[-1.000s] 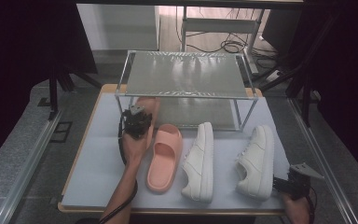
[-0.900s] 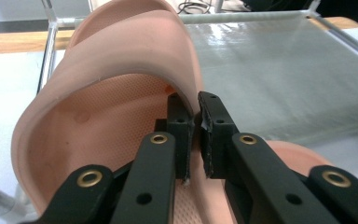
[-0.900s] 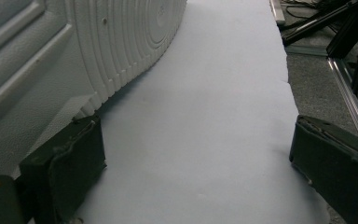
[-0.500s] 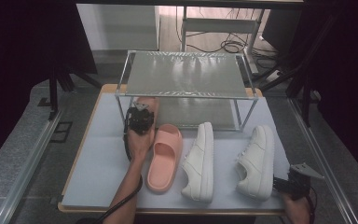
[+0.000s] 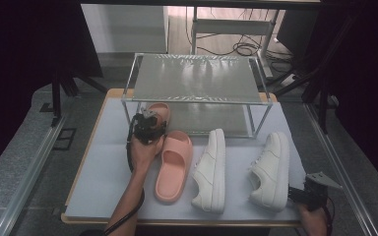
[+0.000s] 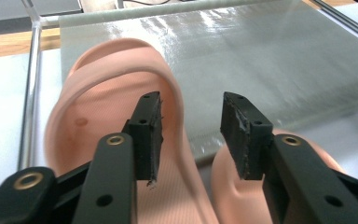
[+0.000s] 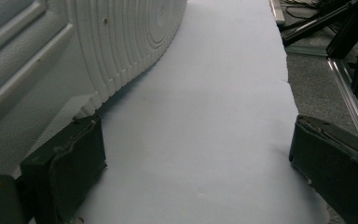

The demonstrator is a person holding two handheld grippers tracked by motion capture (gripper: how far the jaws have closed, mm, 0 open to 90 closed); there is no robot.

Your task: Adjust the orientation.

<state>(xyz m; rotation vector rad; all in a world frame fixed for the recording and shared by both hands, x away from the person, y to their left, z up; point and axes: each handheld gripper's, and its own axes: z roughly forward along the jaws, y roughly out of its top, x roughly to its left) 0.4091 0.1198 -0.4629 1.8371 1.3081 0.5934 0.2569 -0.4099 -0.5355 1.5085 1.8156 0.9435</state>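
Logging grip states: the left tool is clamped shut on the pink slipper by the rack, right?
Not shut. The left gripper view shows the left tool open, jaws apart, at the raised strap of the pink slipper by the rack.

Rear pink slide sandal (image 6: 107, 116): soft rubber, upright on its sole, toe end on the lower shelf mat of the rack (image 5: 197, 78). Second pink slide sandal (image 5: 173, 164): flat on the desk (image 5: 103, 172), toe nearest the rack, just beside the first.
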